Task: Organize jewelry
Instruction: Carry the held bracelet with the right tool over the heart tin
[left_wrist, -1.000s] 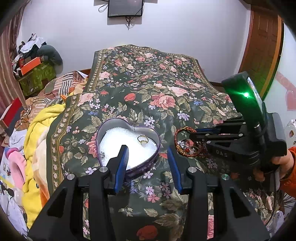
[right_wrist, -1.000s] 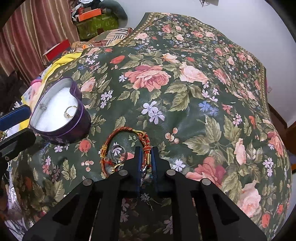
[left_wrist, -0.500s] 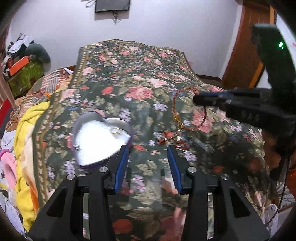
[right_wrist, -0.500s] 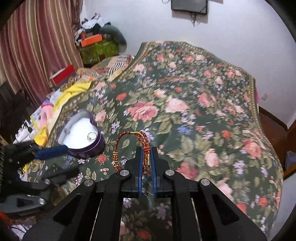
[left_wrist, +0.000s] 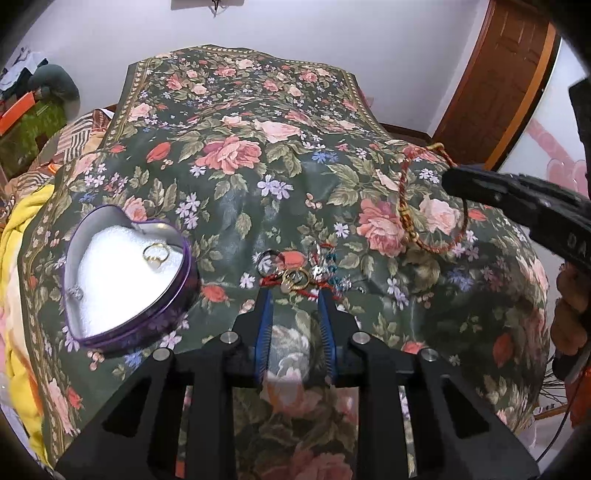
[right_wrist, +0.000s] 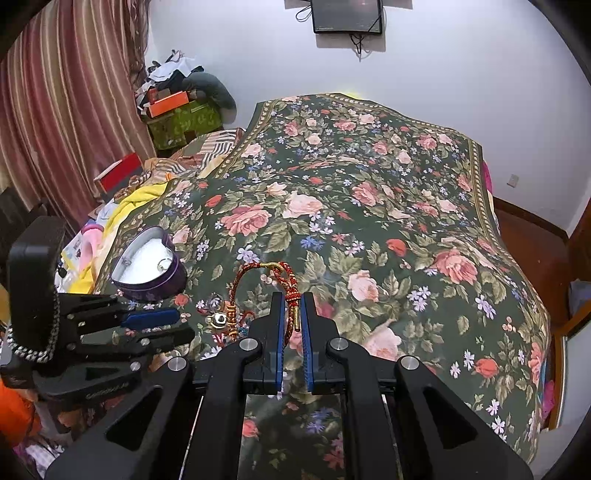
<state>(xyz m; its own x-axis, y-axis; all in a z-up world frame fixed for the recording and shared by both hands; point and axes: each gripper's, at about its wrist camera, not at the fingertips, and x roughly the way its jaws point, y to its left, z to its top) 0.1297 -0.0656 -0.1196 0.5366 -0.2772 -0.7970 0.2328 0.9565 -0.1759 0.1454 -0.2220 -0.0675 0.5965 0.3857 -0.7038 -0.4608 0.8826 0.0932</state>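
jewelry, item 1: red and gold cord bracelet (right_wrist: 275, 286), pinched at its knotted end btwn the blue pads (right_wrist: 280, 332) of the right gripper (right_wrist: 291, 321), jaws nearly together on it. loop hangs off the bedspread, seen in air at right of left wrist view (left_wrist: 430, 199); part of loop hidden behind gripper body there.

item 2: loose pile of small pieces (left_wrist: 299, 275) on floral bedspread (left_wrist: 240, 155) – gold ring, a round clear piece, red thread, teal and silver bits. tangled, individual pieces hard to sort out. sits just ahead of left gripper (left_wrist: 295, 295), fingers apart w/ a moderate gap, nothing btwn them, tips just beside the pile.

item 3: heart-shaped purple tin (left_wrist: 184, 291), white lining, well left of pile. holds a gold ring (left_wrist: 157, 254) near its right wall and a small silver piece (left_wrist: 75, 291) near left wall, too small to identify.

bkgd: yellow blanket (left_wrist: 16, 258) at bed's left edge, cut off by frame. wall-mounted screen (right_wrist: 347, 14), top cropped.
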